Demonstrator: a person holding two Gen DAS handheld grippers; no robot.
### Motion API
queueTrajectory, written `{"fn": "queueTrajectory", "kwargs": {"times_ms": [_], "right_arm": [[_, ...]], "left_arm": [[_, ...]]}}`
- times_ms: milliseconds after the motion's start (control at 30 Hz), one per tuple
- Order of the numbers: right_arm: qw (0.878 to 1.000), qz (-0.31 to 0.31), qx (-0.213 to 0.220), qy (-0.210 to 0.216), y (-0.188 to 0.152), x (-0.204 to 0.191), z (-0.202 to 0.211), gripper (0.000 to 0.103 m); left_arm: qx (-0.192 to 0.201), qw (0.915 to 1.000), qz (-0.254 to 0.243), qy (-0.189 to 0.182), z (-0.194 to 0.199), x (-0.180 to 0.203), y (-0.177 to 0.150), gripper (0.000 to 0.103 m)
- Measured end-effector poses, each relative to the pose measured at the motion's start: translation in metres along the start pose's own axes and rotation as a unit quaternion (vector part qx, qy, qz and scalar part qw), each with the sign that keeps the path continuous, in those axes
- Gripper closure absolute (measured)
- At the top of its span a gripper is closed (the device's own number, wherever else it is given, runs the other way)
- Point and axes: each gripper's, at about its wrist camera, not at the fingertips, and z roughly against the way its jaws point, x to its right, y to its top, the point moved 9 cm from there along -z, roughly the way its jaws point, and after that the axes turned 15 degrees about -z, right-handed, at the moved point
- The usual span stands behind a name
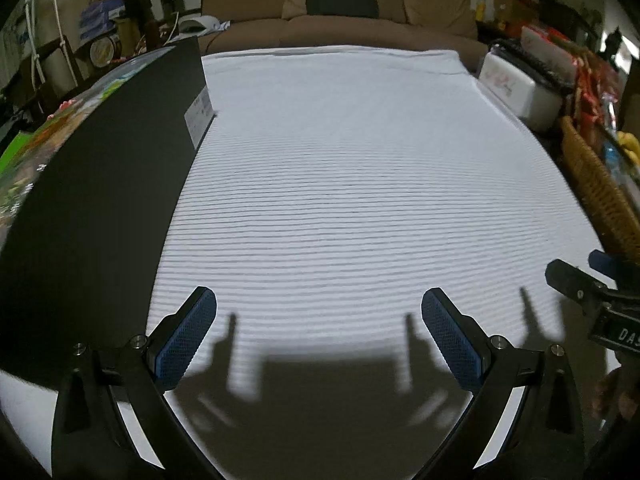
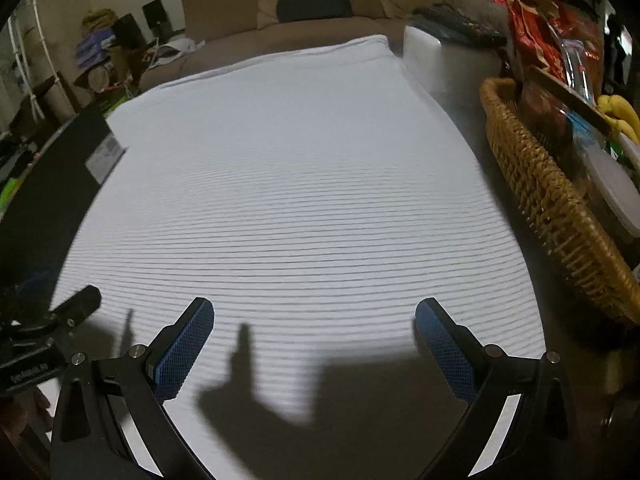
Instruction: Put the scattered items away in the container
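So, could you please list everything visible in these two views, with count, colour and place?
Cloth: one, white with thin stripes, covering the table.
Flat box: one, black side, colourful top, left of the cloth.
Wicker basket: one, tan, right of the cloth.
Bananas: one bunch, yellow, beyond the basket.
White container: one, far right corner.
Sofa: one, brown, behind the table.
Left gripper: black, blue pads, open, empty.
Right gripper: black, blue pads, open, empty.

Light's coming from behind, throwing hard tool shadows over the bright white cloth [image 1: 340, 160]; fisheye edges are bending, dim, blurry.
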Motion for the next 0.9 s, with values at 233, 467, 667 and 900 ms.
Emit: {"fn": "queueTrajectory", "kwargs": {"times_ms": [233,467,667,900], "right_arm": [[1.000,0.002,-0.001,-0.010,0.004,0.008,-0.018,0.000],[1.000,0.009,0.003,-0.016,0.010,0.012,-0.028,0.000],[1.000,0.008,0.007,-0.017,0.023,0.011,-0.035,0.000],[0.999,0.026,0.009,-0.034,0.023,0.007,-0.043,0.000]], "left_arm": [[-0.001,1.0000,0.005,0.004,-0.022,0.006,0.000,0.000],[-0.007,1.0000,0.002,0.001,-0.035,0.010,0.002,0.000],[-0.010,0.9999,0.004,-0.001,-0.049,0.011,0.016,0.000],[-0.015,0.9999,0.000,-0.008,-0.057,0.019,0.025,0.000]]}}
